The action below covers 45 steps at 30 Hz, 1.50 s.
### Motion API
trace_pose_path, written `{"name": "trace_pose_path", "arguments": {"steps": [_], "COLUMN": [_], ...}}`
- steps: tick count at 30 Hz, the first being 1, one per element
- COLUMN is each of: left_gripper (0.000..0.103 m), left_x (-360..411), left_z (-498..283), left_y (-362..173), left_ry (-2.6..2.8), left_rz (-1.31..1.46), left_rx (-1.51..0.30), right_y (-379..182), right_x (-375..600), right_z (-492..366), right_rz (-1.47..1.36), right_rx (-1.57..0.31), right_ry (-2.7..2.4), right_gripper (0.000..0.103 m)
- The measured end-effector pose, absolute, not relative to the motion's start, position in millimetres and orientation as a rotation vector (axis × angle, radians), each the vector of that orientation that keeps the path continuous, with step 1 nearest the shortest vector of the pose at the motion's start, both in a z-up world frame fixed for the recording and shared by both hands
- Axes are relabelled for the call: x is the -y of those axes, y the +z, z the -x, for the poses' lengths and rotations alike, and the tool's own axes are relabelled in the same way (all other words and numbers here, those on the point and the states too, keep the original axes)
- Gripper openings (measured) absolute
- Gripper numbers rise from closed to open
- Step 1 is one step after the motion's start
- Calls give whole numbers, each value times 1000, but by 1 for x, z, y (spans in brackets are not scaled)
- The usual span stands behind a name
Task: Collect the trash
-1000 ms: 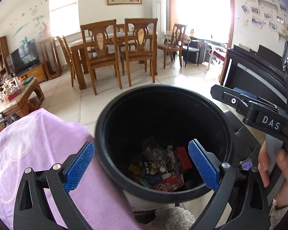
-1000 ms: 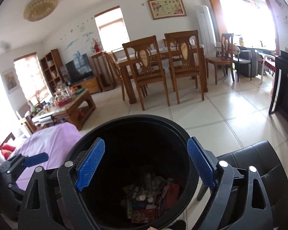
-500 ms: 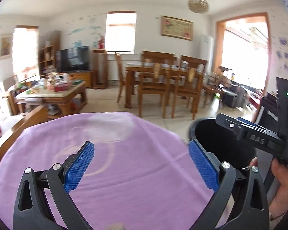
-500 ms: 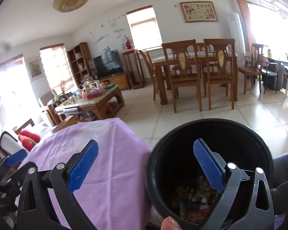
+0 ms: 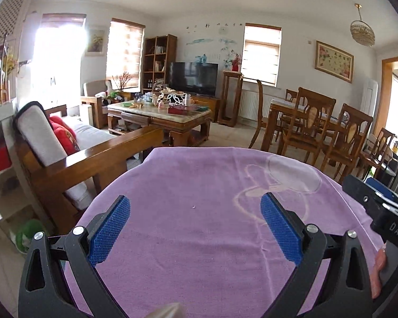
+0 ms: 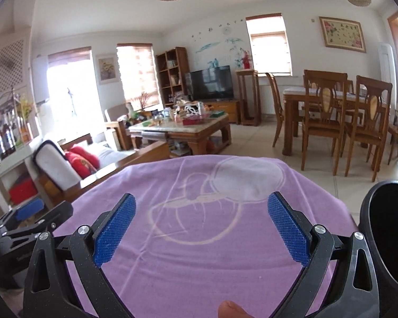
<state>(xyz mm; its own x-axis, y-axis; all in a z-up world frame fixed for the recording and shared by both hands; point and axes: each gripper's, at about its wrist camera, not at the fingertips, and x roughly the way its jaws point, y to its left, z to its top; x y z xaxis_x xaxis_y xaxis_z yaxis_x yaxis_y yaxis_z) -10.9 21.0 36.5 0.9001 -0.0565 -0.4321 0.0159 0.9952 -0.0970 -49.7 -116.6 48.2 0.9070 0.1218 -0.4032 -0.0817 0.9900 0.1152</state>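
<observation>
- Left gripper (image 5: pixel 195 213): blue pads spread wide, nothing between them, poised over the purple cloth (image 5: pixel 199 185).
- Right gripper (image 6: pixel 201 216): likewise released and empty, above the same cloth with its faded white print (image 6: pixel 220 185).
- Black bin (image 6: pixel 384 228): at the right edge of the right wrist view, just beside the cloth-covered table; interior dark, contents not visible from here.
- Trash on the cloth: none clearly visible; only a tiny white speck (image 5: pixel 193 207) between the left pads, too small to identify.
- Pale blurred shape (image 5: pixel 169 310) at the bottom edge of the left wrist view: unidentifiable.
- Background: wooden sofa (image 5: pixel 74 159) with red cushion, cluttered coffee table (image 6: pixel 183 127), dining chairs (image 6: pixel 323 116), well apart from the cloth.
- Step in hand, judged: between pickups, both tools empty and facing the cleared-looking surface, searching for remaining litter.
- Next move, judged: scan of the cloth and its edges for a leftover item; if one found, approach from above with pads straddling it, closure, then transfer right to the bin. Fine pinch needed for the speck, should it count as trash.
</observation>
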Motion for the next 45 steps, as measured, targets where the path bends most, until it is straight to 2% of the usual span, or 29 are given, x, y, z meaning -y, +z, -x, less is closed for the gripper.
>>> {"name": "trace_pose_path", "arguments": {"steps": [12,45], "left_gripper": [98,98], "left_x": [-32,-34], "left_z": [18,12], "left_y": [34,30], "left_ry": [38,66], "left_rz": [37,26], "left_rx": [-438,-474], "right_y": [50,51], "right_x": [126,136], "right_z": [72,65], "right_rz": [-89,-116], "right_rx": [-325,-354], "right_ry": [92,109], "right_gripper": [98,98]}}
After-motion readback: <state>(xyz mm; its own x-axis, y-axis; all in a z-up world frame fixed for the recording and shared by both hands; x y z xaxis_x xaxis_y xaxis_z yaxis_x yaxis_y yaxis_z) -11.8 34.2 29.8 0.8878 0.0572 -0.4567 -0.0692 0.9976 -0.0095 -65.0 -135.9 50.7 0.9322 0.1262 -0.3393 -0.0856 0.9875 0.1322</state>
